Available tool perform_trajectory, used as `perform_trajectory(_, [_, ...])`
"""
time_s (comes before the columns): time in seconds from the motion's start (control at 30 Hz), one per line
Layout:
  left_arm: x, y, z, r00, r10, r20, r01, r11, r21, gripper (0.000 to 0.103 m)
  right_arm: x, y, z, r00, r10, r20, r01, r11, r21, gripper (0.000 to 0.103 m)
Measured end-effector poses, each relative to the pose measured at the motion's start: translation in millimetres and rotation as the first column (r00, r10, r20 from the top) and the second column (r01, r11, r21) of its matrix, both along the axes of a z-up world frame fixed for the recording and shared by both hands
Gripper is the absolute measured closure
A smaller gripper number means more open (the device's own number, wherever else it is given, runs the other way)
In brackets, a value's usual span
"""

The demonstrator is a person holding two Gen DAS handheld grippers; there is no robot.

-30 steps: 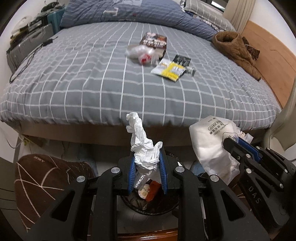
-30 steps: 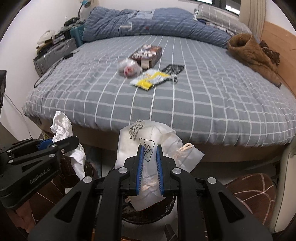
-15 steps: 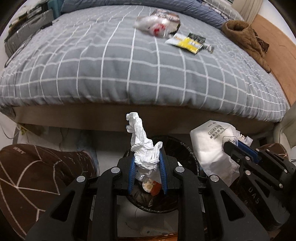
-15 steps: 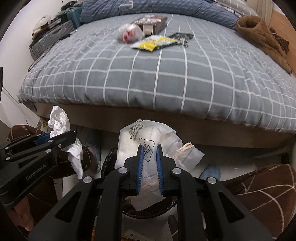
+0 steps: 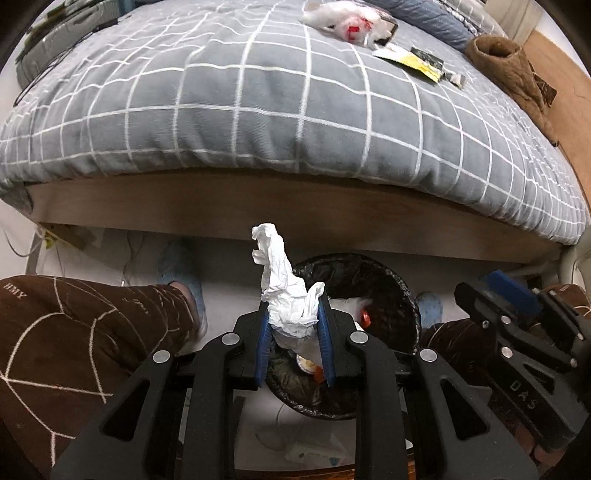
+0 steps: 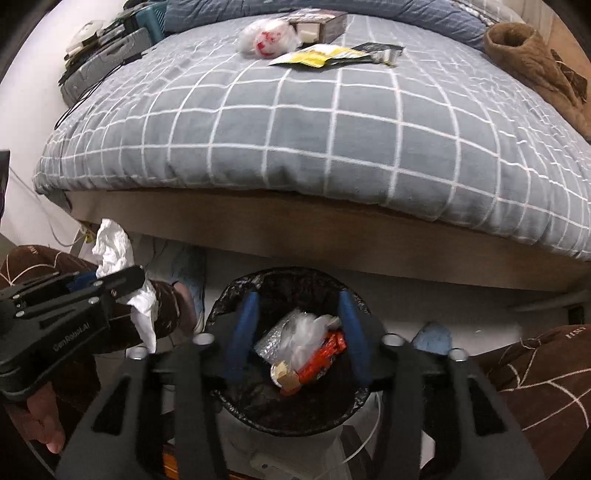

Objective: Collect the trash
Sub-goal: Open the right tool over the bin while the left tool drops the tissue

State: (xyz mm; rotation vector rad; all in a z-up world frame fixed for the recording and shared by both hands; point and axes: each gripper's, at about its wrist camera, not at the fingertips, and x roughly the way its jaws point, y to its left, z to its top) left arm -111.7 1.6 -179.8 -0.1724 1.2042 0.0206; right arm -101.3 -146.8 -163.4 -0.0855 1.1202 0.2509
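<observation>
My left gripper [image 5: 294,332] is shut on a crumpled white tissue [image 5: 284,291] and holds it over the near left rim of a black-lined trash bin [image 5: 399,291] on the floor by the bed. The tissue also shows in the right wrist view [image 6: 114,247]. My right gripper [image 6: 299,332] is open and empty above the bin [image 6: 236,291]. Inside the bin lie a clear white bag [image 6: 303,332] and a red wrapper [image 6: 325,354]. On the bed lie a plastic bag with red print [image 6: 266,37], a yellow wrapper [image 6: 314,57], a dark wrapper [image 6: 376,50] and a box [image 6: 321,24].
The grey checked bed [image 6: 295,122] and its wooden frame [image 6: 332,229] stand just behind the bin. My legs in brown trousers [image 5: 74,332] flank the bin. A brown coat [image 6: 532,62] lies at the bed's right. Cases [image 6: 107,62] stand at the far left.
My right gripper has opened and the white bag it held has dropped into the bin. Both grippers have tilted down toward the bin. The left gripper still holds the tissue.
</observation>
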Motion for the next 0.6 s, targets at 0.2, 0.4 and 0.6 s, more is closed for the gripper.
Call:
perform_trajectory(0.2, [7,-26,-10,0.998,-0.055,-0.017,0.055,0.998,0.001,0.081,0,-27,3,0.999,-0.050,0.016,0.050,0.999,-0.013,0.023])
perform_trajectory(0.4, [14,-64,-15,0.990,-0.139,-0.032,0.139,0.990,-0.012,0.081,-2,-66,8,0.990,-0.132,0.040,0.133,0.991,-0.021,0.018])
perform_trajectory(0.6, [18,-85,-18,0.983,-0.180,-0.039,0.179,0.984,-0.017,0.081,-3,-88,10,0.981,-0.186,0.056,0.188,0.981,-0.041,0.018])
